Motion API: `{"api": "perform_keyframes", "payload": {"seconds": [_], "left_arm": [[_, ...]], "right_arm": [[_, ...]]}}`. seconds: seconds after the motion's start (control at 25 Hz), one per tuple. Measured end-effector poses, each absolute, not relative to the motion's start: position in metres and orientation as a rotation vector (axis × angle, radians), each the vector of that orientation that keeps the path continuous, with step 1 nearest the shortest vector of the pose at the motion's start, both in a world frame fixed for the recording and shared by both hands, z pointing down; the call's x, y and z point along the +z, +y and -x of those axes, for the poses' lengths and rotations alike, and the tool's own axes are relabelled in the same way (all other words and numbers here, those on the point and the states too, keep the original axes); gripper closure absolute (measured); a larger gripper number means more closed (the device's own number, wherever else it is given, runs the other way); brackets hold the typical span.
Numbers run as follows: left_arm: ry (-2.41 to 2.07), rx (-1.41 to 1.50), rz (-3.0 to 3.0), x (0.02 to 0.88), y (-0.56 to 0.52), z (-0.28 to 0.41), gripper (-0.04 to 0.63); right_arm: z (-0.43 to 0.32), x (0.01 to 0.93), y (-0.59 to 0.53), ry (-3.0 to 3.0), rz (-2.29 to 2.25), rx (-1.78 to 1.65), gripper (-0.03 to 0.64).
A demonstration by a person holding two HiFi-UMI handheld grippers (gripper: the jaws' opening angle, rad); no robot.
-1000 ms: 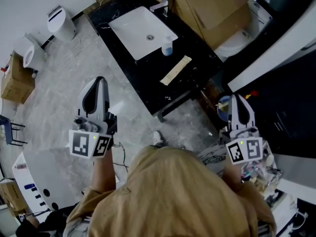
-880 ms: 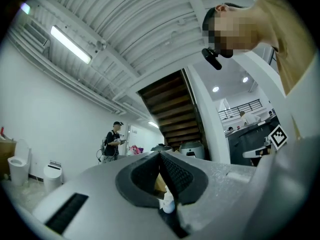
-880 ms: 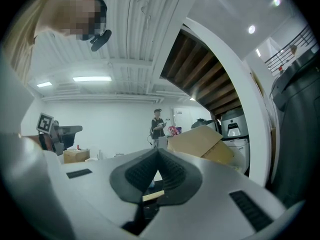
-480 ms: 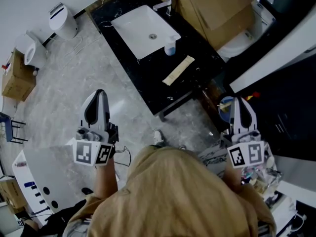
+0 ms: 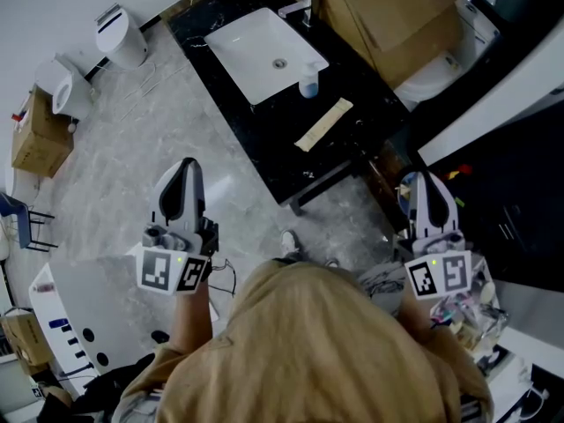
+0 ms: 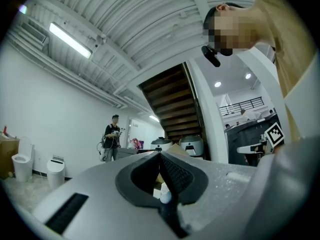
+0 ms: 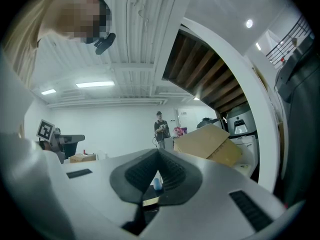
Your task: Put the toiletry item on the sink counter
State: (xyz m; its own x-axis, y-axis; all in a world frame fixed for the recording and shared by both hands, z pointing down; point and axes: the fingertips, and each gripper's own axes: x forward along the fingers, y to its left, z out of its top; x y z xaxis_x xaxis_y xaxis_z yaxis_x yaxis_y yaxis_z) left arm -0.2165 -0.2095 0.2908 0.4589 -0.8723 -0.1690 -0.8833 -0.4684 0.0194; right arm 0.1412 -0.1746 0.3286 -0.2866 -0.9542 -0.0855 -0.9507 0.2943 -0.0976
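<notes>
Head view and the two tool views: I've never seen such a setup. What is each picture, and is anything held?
There is no robot. A person in a tan hoodie holds a two-jaw tool in each hand. The head view looks down from a camera on their head: the left tool and right tool point toward a black sink counter. On it are a white basin, a small white and blue container beside the basin, a flat tan strip and a cardboard box. The other two pictures come from cameras riding on each tool, looking along its jaws. Both pairs of jaws are shut with nothing between them, so nothing is held.
</notes>
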Motion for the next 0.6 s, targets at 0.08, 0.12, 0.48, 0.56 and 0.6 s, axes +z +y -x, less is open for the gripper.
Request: {"api": "perform_keyframes", "payload": {"seconds": [0.08,0.12,0.48,0.56,0.6], "left_arm": [[1.584,0.236,2.622,0.291,-0.209,0.215,0.591],[1.585,0.236,2.624,0.291,-0.209,0.215,0.591],[1.595,0.249,2.623,0.291,-0.212,0.206,0.591],[1.596,0.252,2.624,0.291,-0.213,0.203,0.591],[1.595,0.253,2.625,0.291,-0.214,0.2,0.591]], "right_arm": [[-0.141,0.33,-0.176,2.427,1.786,-0.049,0.614],[-0.141,0.33,-0.177,2.43,1.783,-0.05,0.614],[-0.145,0.325,-0.183,2.446,1.755,-0.041,0.614],[-0.147,0.325,-0.184,2.45,1.748,-0.042,0.614],[-0.149,0.325,-0.184,2.454,1.745,-0.039,0.614]]}}
